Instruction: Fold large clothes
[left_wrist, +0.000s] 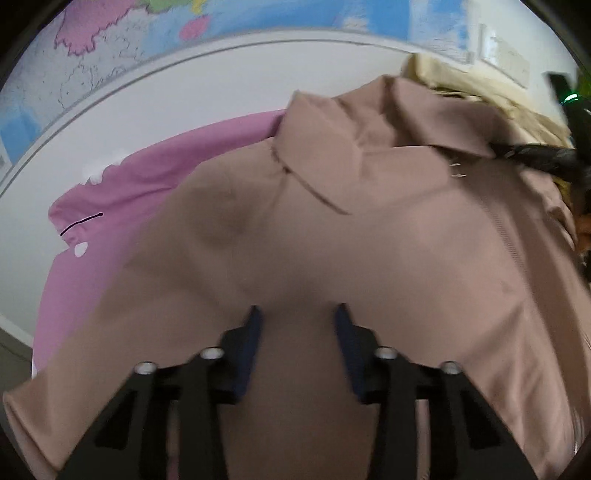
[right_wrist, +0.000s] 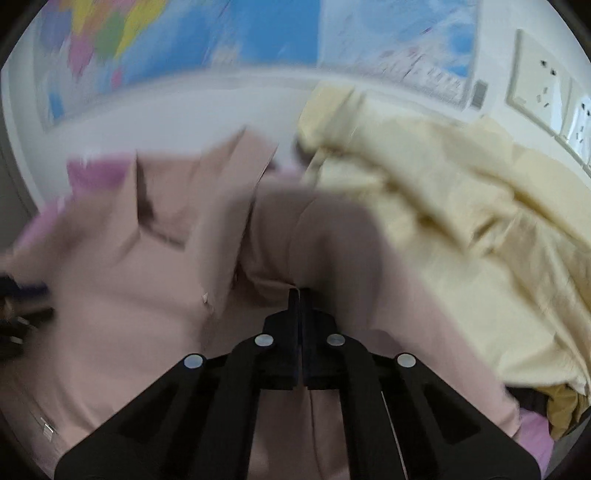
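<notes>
A large dusty-pink collared garment lies spread over a pink sheet. My left gripper is open just above the garment's cloth, with fabric between and under its fingers. In the right wrist view the same garment fills the left and middle, blurred. My right gripper is shut on a fold of the garment. The right gripper also shows as a dark shape at the right edge of the left wrist view, on the garment near its collar.
A cream-yellow garment lies heaped at the right, beside the pink one. A white table edge runs along the wall, which carries a coloured map and wall sockets.
</notes>
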